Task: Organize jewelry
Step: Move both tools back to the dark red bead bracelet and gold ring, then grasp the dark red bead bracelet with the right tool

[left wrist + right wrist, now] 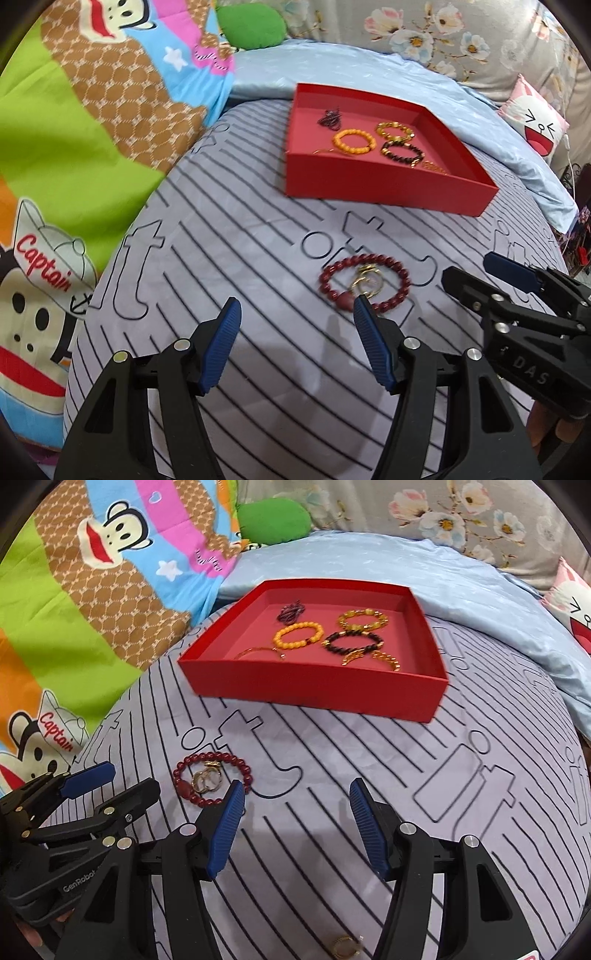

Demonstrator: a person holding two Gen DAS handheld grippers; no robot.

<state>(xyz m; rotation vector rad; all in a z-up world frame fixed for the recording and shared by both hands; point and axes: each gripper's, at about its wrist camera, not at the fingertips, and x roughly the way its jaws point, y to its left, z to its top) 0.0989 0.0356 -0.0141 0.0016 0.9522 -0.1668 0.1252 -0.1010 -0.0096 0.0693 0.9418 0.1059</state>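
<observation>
Jewelry is split between two places: most of it lies in the red tray, which sits on the striped sheet well ahead of both grippers, and the rest is loose on the sheet close to them. Largest first, then.

The tray is a shallow, light-looking box on soft bedding. A gripper pressing on its near wall while dropping a piece in could tip it or slide it, spilling the orange bracelet, the black bracelet and the gold pieces beside them.

The left gripper stands open with nothing between its pads; the right gripper is likewise open and empty. They hang close side by side, and both seem headed for the same spot, so they could knock into each other.

The red bead bracelet lies just ahead of the left gripper's right finger and just beyond the right gripper's left finger. It is round and slack; pads closing on one bead may let it roll out, or pinch the sheet along with it.

The gold rings lie inside that bracelet's loop. Lifting the bracelet could drag or flick them off across the bed, where they would be hard to find.

Another small gold piece lies under the right gripper, near its base, easily overlooked or pressed into the bedding.
</observation>
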